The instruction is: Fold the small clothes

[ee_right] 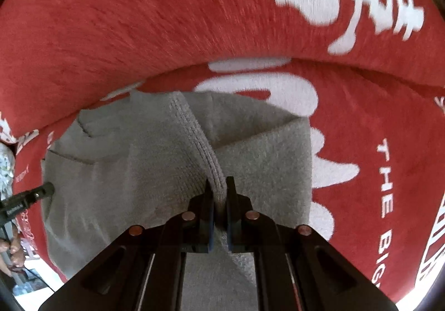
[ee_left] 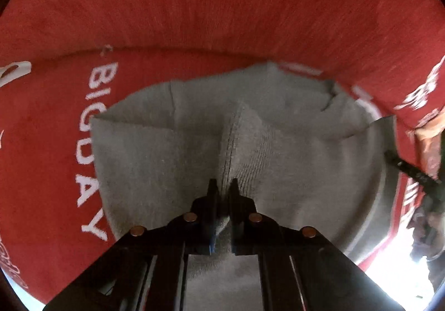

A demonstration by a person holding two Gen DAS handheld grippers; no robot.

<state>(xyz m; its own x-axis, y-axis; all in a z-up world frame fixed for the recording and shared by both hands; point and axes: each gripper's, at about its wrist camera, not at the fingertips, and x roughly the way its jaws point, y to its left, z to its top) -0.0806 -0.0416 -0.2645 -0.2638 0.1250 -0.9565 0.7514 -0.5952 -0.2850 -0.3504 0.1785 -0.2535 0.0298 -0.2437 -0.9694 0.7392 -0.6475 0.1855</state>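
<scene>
On red cloth printed with white lettering: grey knit garment, spread and creased. Left gripper, jaws clamped on a raised ribbed fold near the garment's close edge. Right gripper, jaws likewise pinched shut on a stitched hem ridge of the same garment.

One grey garment, one red cloth under it (white lettering all over), and two grippers, left and right
</scene>
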